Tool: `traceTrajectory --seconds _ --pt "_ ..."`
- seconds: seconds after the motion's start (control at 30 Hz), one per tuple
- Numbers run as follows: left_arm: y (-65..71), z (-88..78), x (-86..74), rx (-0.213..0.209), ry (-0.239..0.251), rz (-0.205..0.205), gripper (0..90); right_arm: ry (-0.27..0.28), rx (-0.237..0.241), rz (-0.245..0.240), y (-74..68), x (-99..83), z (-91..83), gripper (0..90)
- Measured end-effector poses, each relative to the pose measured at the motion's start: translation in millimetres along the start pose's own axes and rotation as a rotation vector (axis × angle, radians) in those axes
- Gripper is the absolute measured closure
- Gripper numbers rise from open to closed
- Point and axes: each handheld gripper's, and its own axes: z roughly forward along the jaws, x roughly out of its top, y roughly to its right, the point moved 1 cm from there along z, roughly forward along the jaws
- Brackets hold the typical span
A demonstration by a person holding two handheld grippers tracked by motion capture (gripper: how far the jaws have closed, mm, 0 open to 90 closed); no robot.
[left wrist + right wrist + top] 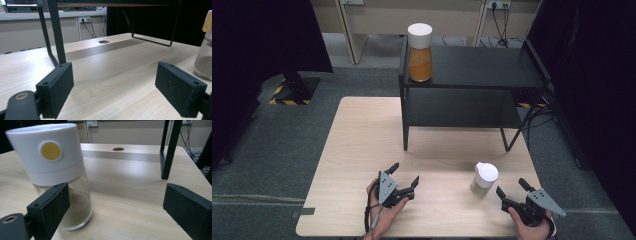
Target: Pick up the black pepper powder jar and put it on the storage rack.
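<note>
Hovering just right of the small white-capped glass shaker jar (485, 179), near right on the pale wooden bench (362, 135), the right gripper (513, 192) gapes released, ready to straddle it; the left gripper (404, 176) idles empty, jaws apart.

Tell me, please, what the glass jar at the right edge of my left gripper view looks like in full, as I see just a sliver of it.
Observer: It is a small jar with a wide white lid that bears a round yellow dot.
Operator: Thank you. Is the right gripper holding it?
Observer: No. The right gripper sits on the person's side of it with its jaws open, not clamped on it.
Operator: Is anything on top of the black shelf?
Observer: A taller jar with orange contents stands at the left end of the shelf.
</note>
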Motion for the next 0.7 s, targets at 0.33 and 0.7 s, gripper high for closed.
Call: traceTrajectory --seconds 0.33,0.7 --pt "-0.3 0.1 0.0 -0.001 0.0 -0.003 14.5 -0.009 0.121 -0.055 -2.0 6.3 0.3 7.3" --pt "-2.2 0.5 0.8 -0.008 -0.005 -0.009 14.5 -0.006 0.186 -0.091 -12.4 16.4 18.2 7.6"
